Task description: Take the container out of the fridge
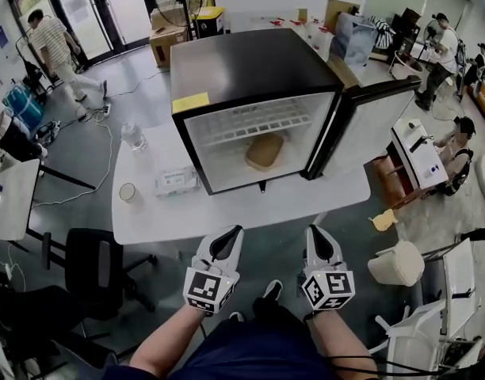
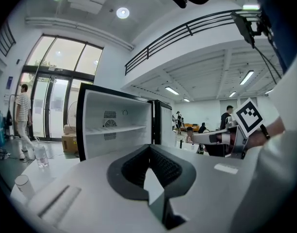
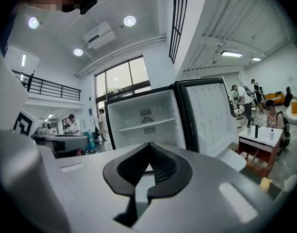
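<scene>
Fridge (image 1: 242, 66) on the worktop (image 1: 171, 212), door swung open; tan container (image 1: 264, 152) on its floor at centre frame; left gripper (image 1: 230, 231) and right gripper (image 1: 315, 231), both closed and empty, hang lower centre, likely lining up to reach in.

Glossy grey floor (image 1: 139, 93), white table (image 1: 227, 212), black office chair (image 1: 92, 264) — tall windows (image 2: 61, 81) behind.

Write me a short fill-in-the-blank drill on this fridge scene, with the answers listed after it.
1. The door of the fridge stands ____.
2. The container sits ____ the wire shelf inside.
3. The left gripper and right gripper are empty, their fingers ____.
Missing words: open; below; shut.
</scene>
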`<state>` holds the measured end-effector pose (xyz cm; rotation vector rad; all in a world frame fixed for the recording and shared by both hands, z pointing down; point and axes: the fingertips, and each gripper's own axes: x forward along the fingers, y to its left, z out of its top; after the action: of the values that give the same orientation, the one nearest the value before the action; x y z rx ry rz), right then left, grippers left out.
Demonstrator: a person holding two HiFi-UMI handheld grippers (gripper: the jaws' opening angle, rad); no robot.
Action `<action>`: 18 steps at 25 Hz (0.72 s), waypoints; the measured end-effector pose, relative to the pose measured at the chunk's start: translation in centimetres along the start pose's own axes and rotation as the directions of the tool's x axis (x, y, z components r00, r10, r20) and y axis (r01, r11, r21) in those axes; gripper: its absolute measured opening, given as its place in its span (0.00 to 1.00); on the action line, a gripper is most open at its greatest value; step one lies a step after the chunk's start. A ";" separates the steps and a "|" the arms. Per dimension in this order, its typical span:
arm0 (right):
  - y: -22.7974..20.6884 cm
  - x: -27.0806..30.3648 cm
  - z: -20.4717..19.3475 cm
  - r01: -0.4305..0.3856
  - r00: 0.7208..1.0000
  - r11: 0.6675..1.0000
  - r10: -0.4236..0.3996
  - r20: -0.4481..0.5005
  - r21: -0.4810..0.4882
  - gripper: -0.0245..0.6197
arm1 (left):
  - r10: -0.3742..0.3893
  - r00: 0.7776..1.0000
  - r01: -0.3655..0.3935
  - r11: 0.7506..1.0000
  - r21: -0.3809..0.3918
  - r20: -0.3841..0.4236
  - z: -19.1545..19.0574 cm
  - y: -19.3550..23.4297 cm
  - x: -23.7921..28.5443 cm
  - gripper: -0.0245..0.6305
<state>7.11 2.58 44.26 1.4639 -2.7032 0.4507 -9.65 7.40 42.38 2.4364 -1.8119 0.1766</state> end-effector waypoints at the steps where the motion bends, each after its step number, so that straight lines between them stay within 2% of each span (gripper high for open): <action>1: -0.6 0.7 0.3 -0.006 1.000 1.000 0.006 0.002 0.001 0.05 | 0.009 1.000 -0.009 1.000 0.000 -0.004 0.0 0.1 0.8 0.04; 10: -2.9 6.3 0.8 -0.099 0.995 0.995 0.099 -0.026 0.010 0.05 | 0.085 0.996 -0.085 0.996 -0.003 -0.036 0.2 1.5 5.5 0.04; 18: -4.0 10.2 -0.7 -0.096 0.992 0.995 0.098 -0.080 0.031 0.05 | 0.086 0.995 -0.086 0.996 0.006 -0.047 -0.2 3.1 8.1 0.04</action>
<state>4.69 -7.63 47.55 1.2938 -2.7236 0.5412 -10.29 -1.15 43.88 2.3376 -1.8993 0.2428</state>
